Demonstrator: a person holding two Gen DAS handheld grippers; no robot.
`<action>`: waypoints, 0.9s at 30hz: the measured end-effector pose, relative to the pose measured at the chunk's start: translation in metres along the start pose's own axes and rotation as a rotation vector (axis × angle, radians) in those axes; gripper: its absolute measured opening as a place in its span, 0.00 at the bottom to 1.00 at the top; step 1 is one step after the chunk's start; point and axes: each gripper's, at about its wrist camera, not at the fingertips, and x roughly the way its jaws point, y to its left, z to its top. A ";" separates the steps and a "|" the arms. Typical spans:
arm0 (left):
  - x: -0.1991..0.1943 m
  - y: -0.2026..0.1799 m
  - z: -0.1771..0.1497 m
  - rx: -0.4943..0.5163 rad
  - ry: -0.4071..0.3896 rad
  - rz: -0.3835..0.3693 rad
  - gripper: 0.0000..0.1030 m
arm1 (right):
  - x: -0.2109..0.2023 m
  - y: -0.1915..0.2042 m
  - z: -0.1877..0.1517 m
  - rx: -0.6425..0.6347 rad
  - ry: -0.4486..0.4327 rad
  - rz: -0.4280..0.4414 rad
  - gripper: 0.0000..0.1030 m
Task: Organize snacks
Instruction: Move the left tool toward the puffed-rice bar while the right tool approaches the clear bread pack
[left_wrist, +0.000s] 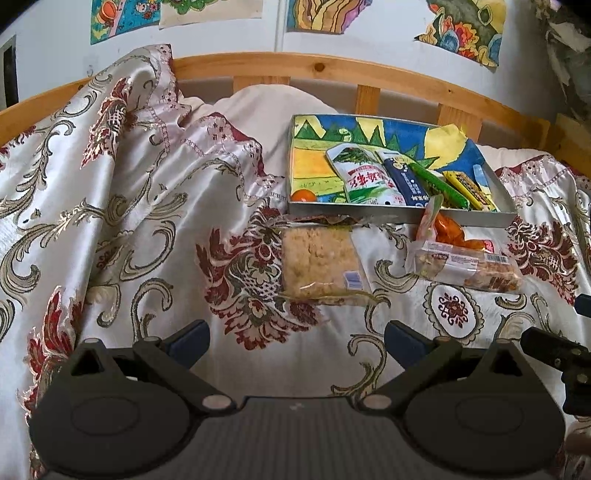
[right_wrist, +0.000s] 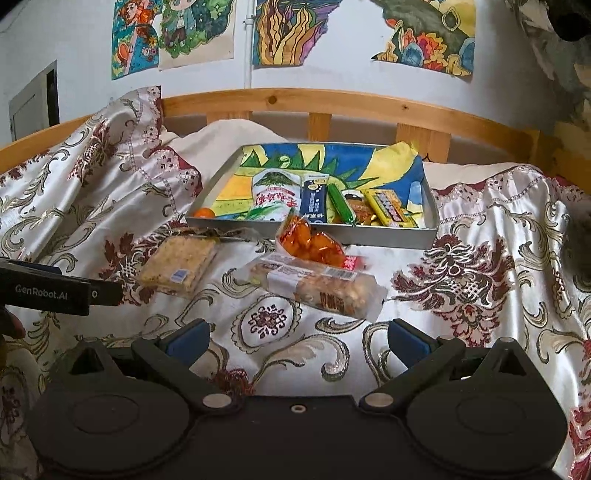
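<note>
A grey tray (left_wrist: 399, 214) (right_wrist: 391, 234) lined with a bright drawing rests on the bed. It holds a white-green pouch (left_wrist: 364, 177) (right_wrist: 271, 194), a dark blue packet (left_wrist: 404, 181) (right_wrist: 314, 201), a green stick (left_wrist: 439, 184) (right_wrist: 341, 203), a yellow bar (left_wrist: 471, 190) (right_wrist: 389, 208) and a small orange fruit (left_wrist: 303, 195) (right_wrist: 204, 213). In front of the tray lie a clear-wrapped rice-crisp block (left_wrist: 321, 262) (right_wrist: 177, 264), an orange snack bag (left_wrist: 443, 227) (right_wrist: 314, 242) and a nut-bar pack (left_wrist: 465, 267) (right_wrist: 321, 286). My left gripper (left_wrist: 297, 341) and right gripper (right_wrist: 299, 339) are both open, empty, short of these snacks.
A floral satin bedspread (left_wrist: 147, 229) (right_wrist: 480, 280) covers the bed, bunched high at the left. A wooden headboard rail (left_wrist: 332, 70) (right_wrist: 332, 101) runs behind the tray, with drawings on the wall above. The other gripper's body shows at the right edge (left_wrist: 554, 350) and left edge (right_wrist: 55, 291).
</note>
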 end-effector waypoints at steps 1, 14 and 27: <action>0.001 0.000 0.000 -0.001 0.003 -0.001 0.99 | 0.001 0.000 -0.001 0.001 0.003 0.000 0.99; 0.016 0.003 0.006 -0.013 -0.046 0.001 0.99 | 0.017 -0.008 0.004 -0.003 0.028 -0.025 0.99; 0.057 0.008 0.024 0.009 -0.075 -0.016 0.99 | 0.046 -0.018 0.028 -0.136 -0.059 -0.005 0.99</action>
